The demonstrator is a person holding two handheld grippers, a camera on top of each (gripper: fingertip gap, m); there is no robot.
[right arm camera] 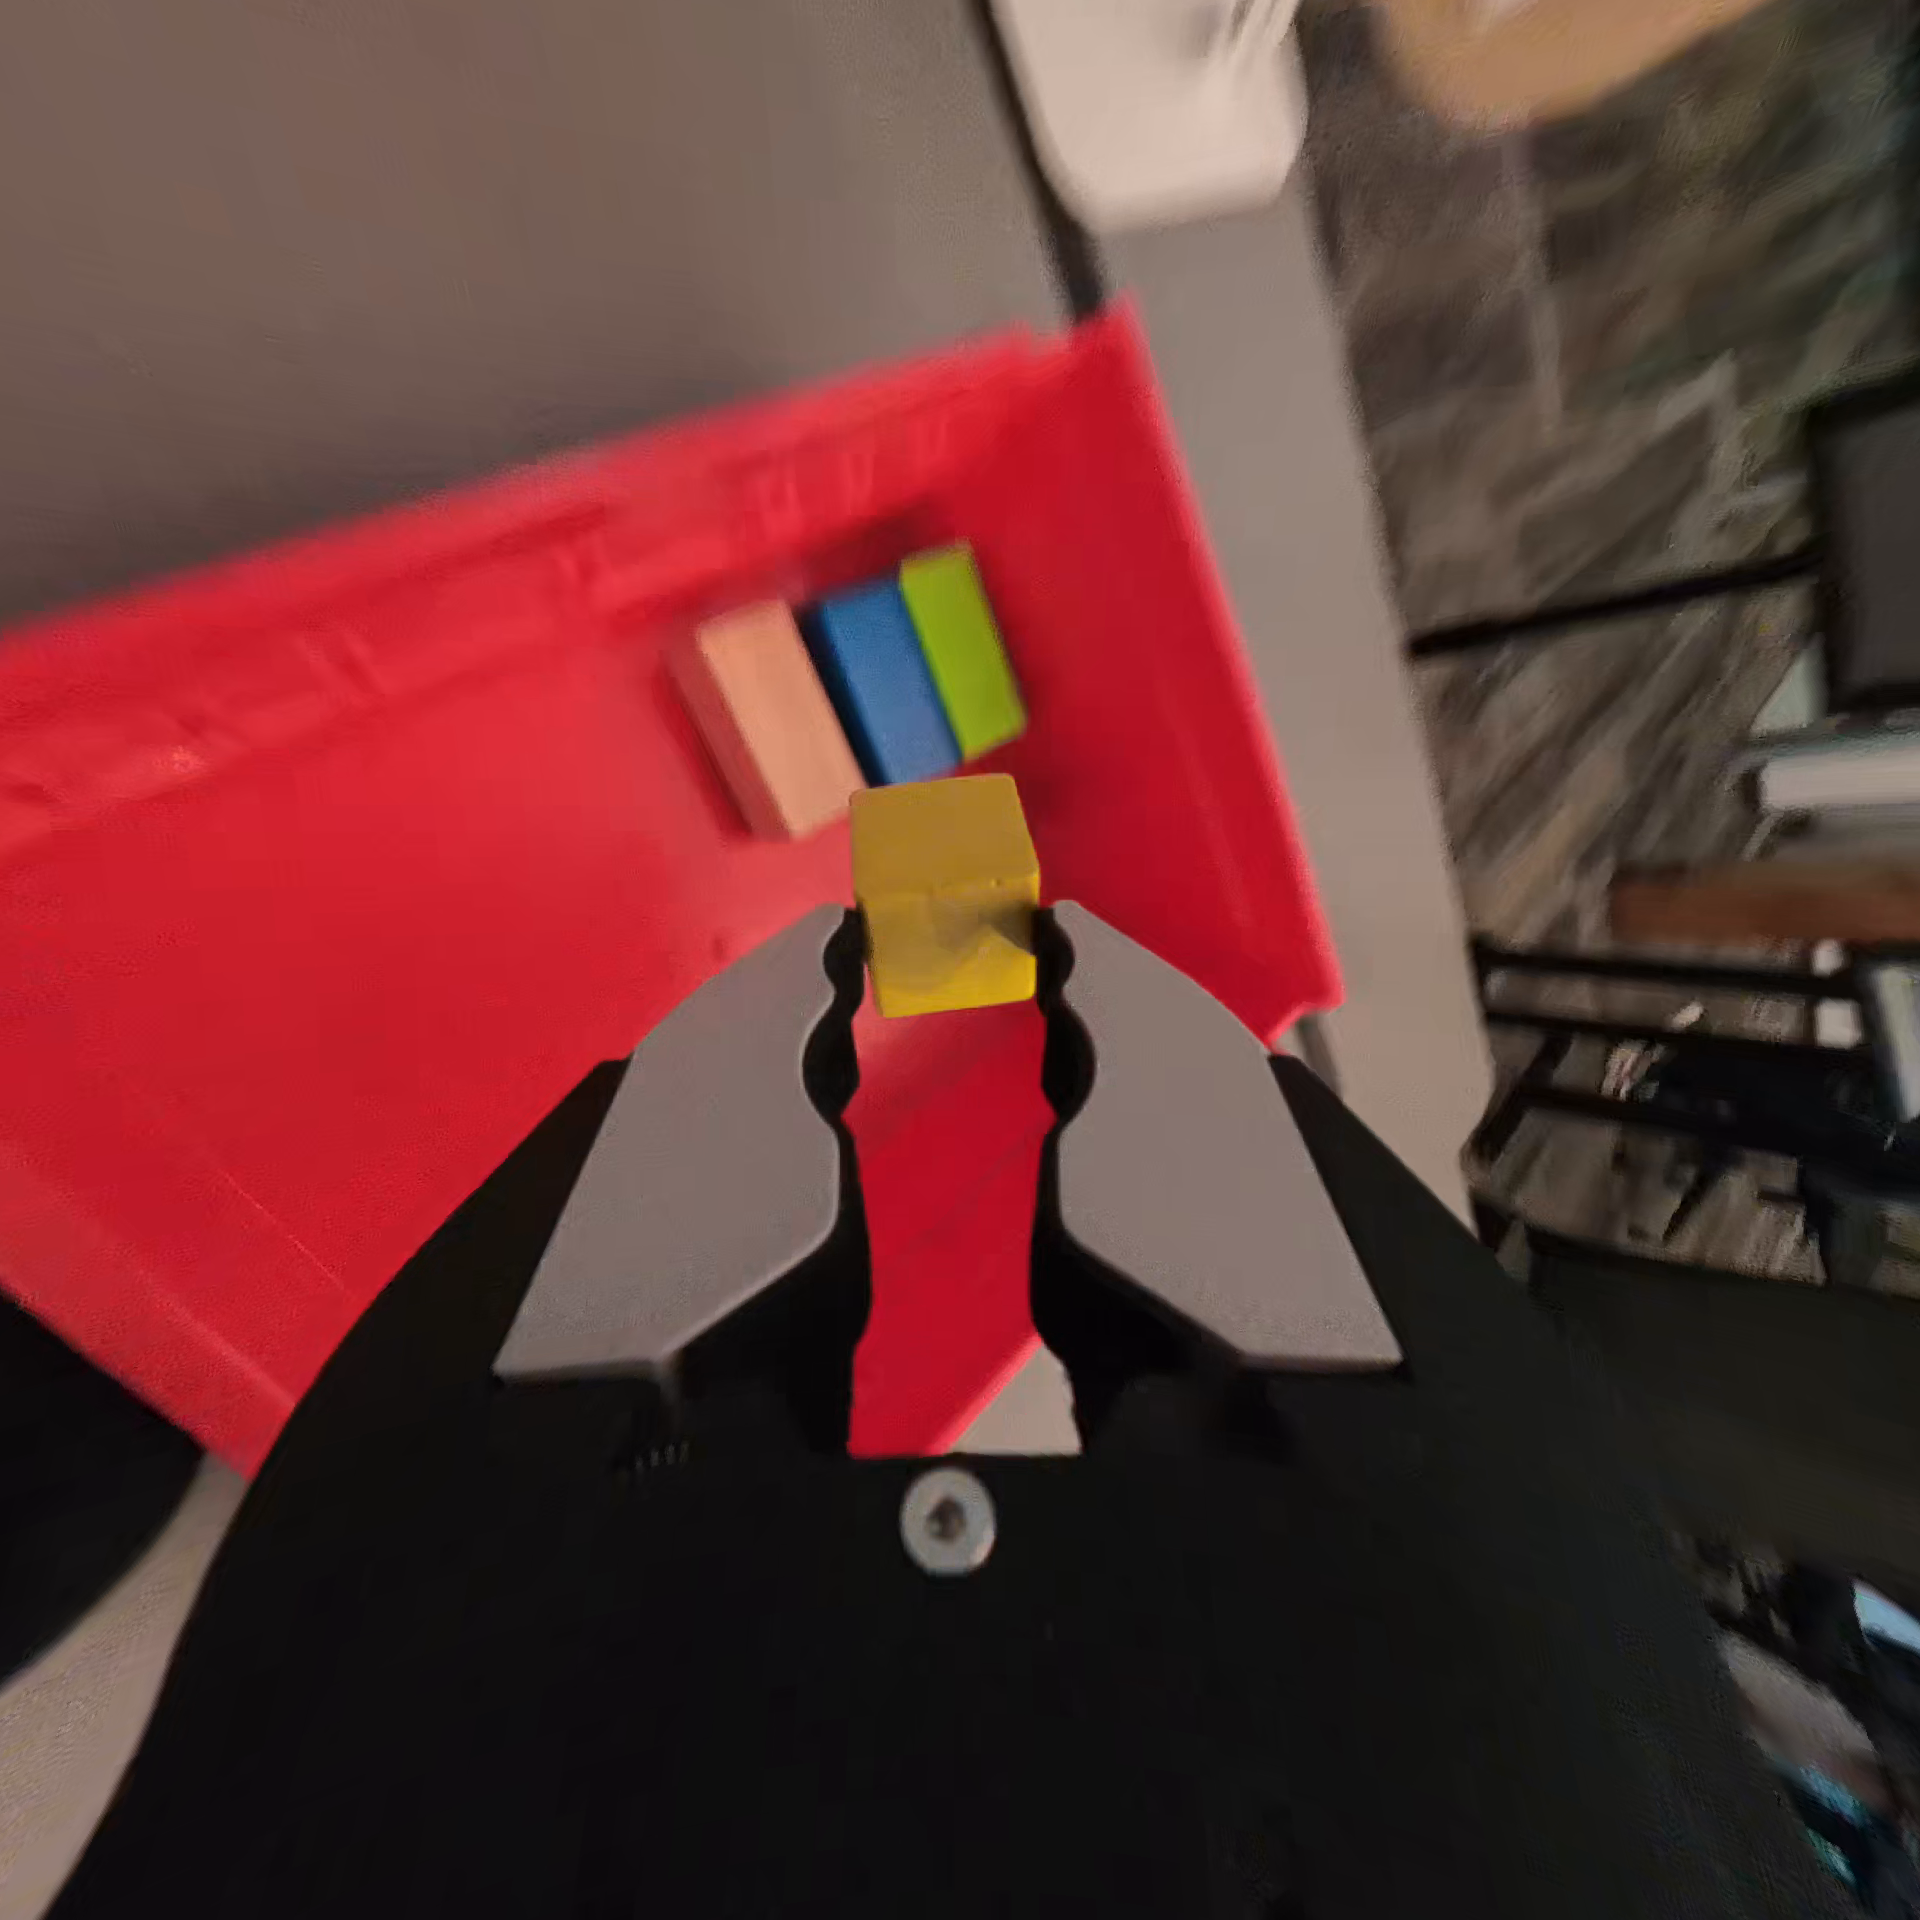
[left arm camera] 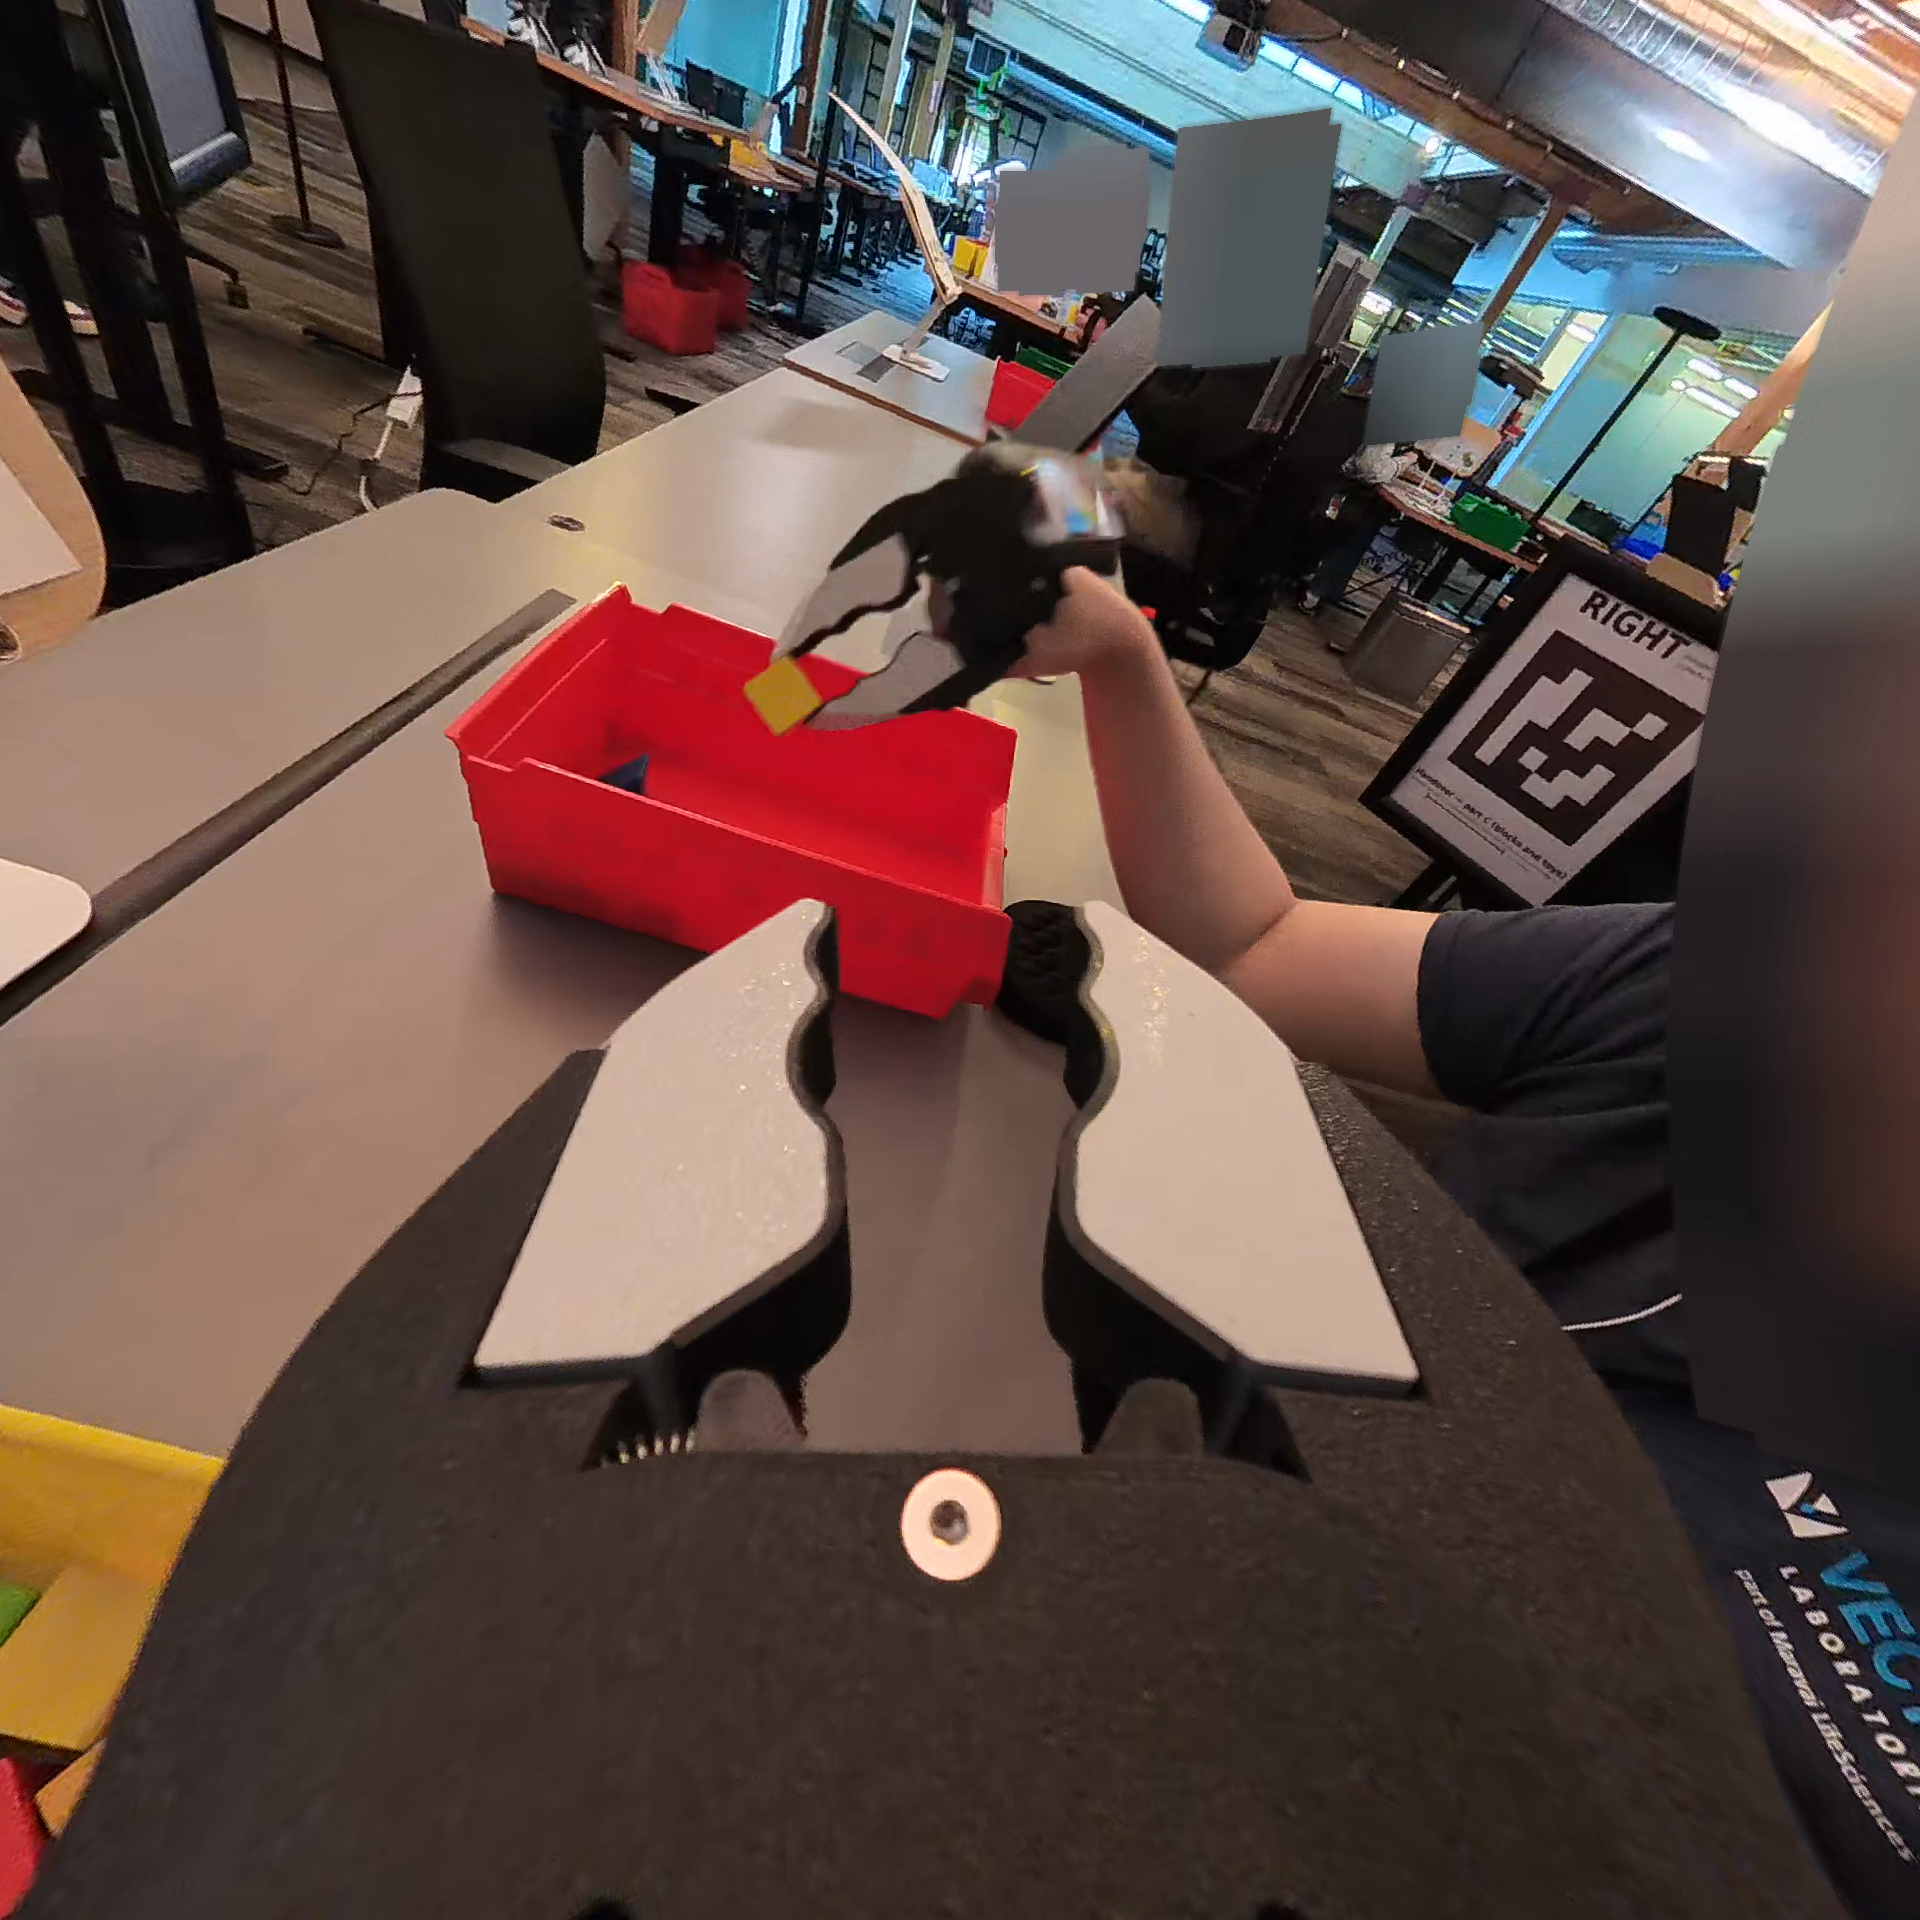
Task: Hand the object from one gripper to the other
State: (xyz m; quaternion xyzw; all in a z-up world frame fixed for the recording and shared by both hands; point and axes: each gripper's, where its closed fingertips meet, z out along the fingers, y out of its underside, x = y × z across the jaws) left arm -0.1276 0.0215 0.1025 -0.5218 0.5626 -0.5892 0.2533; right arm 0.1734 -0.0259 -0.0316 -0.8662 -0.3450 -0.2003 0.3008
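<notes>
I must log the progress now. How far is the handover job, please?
Done: the right tool is shut on the yellow block, held over the red bin. In hand: it hangs there, apart from the left tool, which is open and empty over the table. Left: passing the block to the left tool.

Two claws, the left claw (left arm camera: 961, 940) and the right claw (right arm camera: 948, 920), one yellow cube (right arm camera: 948, 894) between the right one's tips, one red bin (right arm camera: 312, 883) below, three blocks just beyond: tan block (right arm camera: 769, 717), blue block (right arm camera: 883, 681), green block (right arm camera: 961, 649).
</notes>
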